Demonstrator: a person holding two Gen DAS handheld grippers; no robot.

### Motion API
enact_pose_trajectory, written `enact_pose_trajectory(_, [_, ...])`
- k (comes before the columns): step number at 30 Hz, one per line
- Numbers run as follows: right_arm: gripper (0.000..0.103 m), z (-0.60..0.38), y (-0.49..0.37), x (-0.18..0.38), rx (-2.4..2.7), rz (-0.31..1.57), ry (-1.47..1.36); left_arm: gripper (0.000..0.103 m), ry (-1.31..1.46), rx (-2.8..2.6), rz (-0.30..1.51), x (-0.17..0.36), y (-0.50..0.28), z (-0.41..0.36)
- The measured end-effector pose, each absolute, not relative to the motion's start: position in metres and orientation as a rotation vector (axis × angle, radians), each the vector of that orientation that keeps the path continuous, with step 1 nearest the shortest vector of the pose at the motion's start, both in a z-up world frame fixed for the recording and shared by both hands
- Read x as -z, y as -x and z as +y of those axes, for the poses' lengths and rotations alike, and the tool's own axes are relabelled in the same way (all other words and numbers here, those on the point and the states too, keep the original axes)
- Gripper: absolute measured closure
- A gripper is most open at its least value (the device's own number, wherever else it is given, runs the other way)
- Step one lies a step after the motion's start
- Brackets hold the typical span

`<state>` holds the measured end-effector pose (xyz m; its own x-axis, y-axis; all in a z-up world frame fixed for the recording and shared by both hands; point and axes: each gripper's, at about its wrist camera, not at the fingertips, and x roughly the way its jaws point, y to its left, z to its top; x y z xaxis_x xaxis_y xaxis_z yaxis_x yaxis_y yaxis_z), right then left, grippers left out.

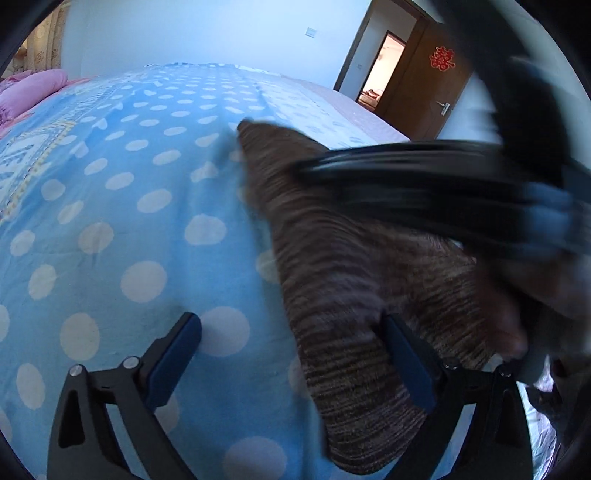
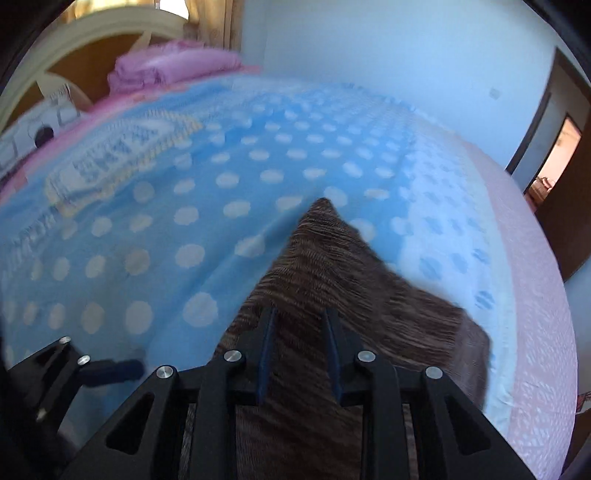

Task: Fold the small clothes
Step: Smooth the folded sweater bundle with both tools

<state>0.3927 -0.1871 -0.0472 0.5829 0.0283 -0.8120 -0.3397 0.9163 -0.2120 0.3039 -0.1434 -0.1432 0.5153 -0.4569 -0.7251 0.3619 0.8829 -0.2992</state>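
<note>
A brown striped knit garment [image 1: 343, 295] lies on the blue polka-dot bedspread [image 1: 129, 206]. My left gripper [image 1: 291, 332] is open, low over the bed, with its right finger [image 1: 406, 365] against the garment's edge and its left finger on bare bedspread. The right gripper shows blurred across the left wrist view [image 1: 424, 184], above the garment. In the right wrist view my right gripper [image 2: 300, 317] is shut on a fold of the garment [image 2: 332, 266], which stretches forward to a pointed corner. The left gripper shows at the lower left of the right wrist view [image 2: 110, 369].
Pink bedding [image 2: 173, 68] and a headboard [image 2: 92, 33] lie at the far end of the bed. A pink sheet [image 2: 532, 295] borders the bed's right edge. A brown door [image 1: 428, 85] stands open beyond the bed.
</note>
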Motion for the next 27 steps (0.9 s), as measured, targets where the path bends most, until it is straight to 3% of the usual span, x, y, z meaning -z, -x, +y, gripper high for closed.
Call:
enact_pose_trajectory(7, [0.077, -0.196, -0.409, 0.057, -0.263, 0.942, 0.262, 0.000, 0.109, 0.507, 0.911, 0.144, -0.305, -0.143])
enact_pose_trajectory(14, [0.077, -0.251, -0.348, 0.017, -0.221, 0.821, 0.106, 0.000, 0.321, 0.420, 0.893, 0.138, -0.315, -0.096])
enact_pose_trajectory(21, [0.077, -0.304, -0.306, 0.064, -0.098, 0.947, 0.125, 0.000, 0.086, 0.305, 0.955, 0.142, -0.343, -0.132])
enact_pose_trajectory(27, [0.077, -0.316, -0.309, 0.042, -0.100, 0.889, 0.040, 0.000, 0.076, 0.303, 0.935, 0.143, -0.330, -0.131])
